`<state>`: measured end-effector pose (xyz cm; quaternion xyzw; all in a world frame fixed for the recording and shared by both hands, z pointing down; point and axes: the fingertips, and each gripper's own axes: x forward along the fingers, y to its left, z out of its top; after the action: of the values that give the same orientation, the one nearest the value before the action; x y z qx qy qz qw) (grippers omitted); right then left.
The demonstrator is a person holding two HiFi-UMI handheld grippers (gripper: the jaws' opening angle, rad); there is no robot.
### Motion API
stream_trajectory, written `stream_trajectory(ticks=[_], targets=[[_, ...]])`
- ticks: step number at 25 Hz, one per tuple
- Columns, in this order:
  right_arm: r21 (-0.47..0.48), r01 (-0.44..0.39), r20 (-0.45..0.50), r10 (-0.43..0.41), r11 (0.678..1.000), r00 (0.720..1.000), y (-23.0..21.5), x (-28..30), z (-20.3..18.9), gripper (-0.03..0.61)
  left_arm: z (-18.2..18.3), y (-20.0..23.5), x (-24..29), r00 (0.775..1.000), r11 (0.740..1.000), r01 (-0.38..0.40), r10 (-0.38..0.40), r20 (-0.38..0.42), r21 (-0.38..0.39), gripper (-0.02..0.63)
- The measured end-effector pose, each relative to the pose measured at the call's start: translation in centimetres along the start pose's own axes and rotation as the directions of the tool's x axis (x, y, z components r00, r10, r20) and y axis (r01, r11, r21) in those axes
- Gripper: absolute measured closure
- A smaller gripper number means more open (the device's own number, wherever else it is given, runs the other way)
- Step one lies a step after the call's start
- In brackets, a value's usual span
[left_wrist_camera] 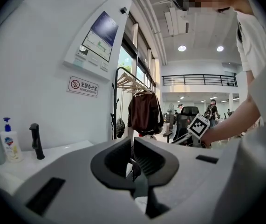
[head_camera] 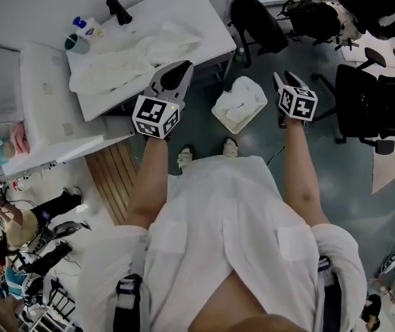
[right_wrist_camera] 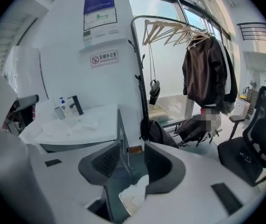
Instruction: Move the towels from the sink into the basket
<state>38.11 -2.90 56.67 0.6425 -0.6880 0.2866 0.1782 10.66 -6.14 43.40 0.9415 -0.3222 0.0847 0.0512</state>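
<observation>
White towels (head_camera: 128,61) lie crumpled in the white sink (head_camera: 211,33) at the upper left of the head view. On the floor in front of the person stands the basket (head_camera: 221,113), with one white towel (head_camera: 242,99) in it. My left gripper (head_camera: 176,71) hangs beside the sink's front corner; its jaws (left_wrist_camera: 133,157) are together with nothing between them. My right gripper (head_camera: 281,80) is in the air just right of the basket. Its jaws (right_wrist_camera: 129,164) stand apart and empty, and below them I see the towel in the basket (right_wrist_camera: 137,190).
A black faucet (head_camera: 119,10), a soap bottle (head_camera: 86,26) and a cup (head_camera: 77,43) stand on the sink's back edge. A black backpack (head_camera: 256,23) lies on the floor beyond the basket. Black office chairs (head_camera: 373,102) stand at the right. A clothes rack with a dark jacket (right_wrist_camera: 207,73) stands ahead.
</observation>
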Motion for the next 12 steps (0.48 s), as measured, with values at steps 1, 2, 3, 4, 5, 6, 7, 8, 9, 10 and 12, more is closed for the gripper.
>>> stream_trajectory(ticks=[1, 2, 3, 4, 5, 6, 7, 8, 9, 10, 12], targets=[[-0.001, -0.010, 0.016, 0.010, 1.000, 1.000, 0.1, -0.2, 0.4, 0.403, 0.0, 0.0, -0.1, 1.000, 1.000, -0.005, 0.005, 0.000, 0.000, 0.586], [-0.006, -0.021, 0.032, 0.021, 1.000, 0.999, 0.3, -0.4, 0.9, 0.403, 0.1, 0.0, -0.2, 1.000, 1.000, -0.010, 0.010, 0.001, 0.000, 0.586], [-0.014, -0.031, 0.048, 0.032, 0.999, 0.998, 0.5, -0.5, 1.4, 0.403, 0.1, 0.1, -0.3, 1.000, 1.000, -0.017, 0.017, 0.002, 0.001, 0.586], [-0.024, -0.045, 0.067, 0.046, 0.999, 0.997, 0.7, -0.6, 2.0, 0.403, 0.2, 0.2, -0.4, 1.000, 1.000, -0.027, 0.027, 0.005, 0.000, 0.586], [-0.034, -0.062, 0.089, 0.065, 0.998, 0.994, 1.0, -0.8, 2.6, 0.403, 0.3, 0.3, -0.5, 0.999, 0.999, -0.038, 0.038, 0.008, -0.002, 0.586], [-0.046, -0.081, 0.113, 0.086, 0.996, 0.990, 1.3, -0.9, 3.3, 0.403, 0.4, 0.4, -0.6, 0.999, 0.999, -0.050, 0.050, 0.012, -0.005, 0.586], [-0.061, -0.100, 0.136, 0.107, 0.993, 0.985, 1.7, -1.1, 4.0, 0.403, 0.5, 0.6, -0.7, 0.998, 0.998, -0.062, 0.062, 0.016, -0.007, 0.586], [-0.081, -0.115, 0.155, 0.126, 0.990, 0.980, 2.0, -1.2, 4.7, 0.403, 0.6, 0.7, -0.8, 0.997, 0.997, -0.072, 0.073, 0.020, -0.010, 0.586], [-0.104, -0.127, 0.168, 0.144, 0.986, 0.975, 2.4, -1.3, 5.2, 0.403, 0.6, 0.8, -0.9, 0.996, 0.997, -0.082, 0.083, 0.023, -0.013, 0.586], [-0.126, -0.140, 0.177, 0.161, 0.982, 0.971, 2.7, -1.4, 5.7, 0.403, 0.6, 0.8, -1.0, 0.995, 0.996, -0.092, 0.092, 0.025, -0.015, 0.586], [-0.163, -0.170, 0.192, 0.201, 0.972, 0.961, 3.4, -1.5, 6.6, 0.403, 0.8, 0.9, -1.1, 0.993, 0.994, -0.112, 0.112, 0.029, -0.017, 0.586]])
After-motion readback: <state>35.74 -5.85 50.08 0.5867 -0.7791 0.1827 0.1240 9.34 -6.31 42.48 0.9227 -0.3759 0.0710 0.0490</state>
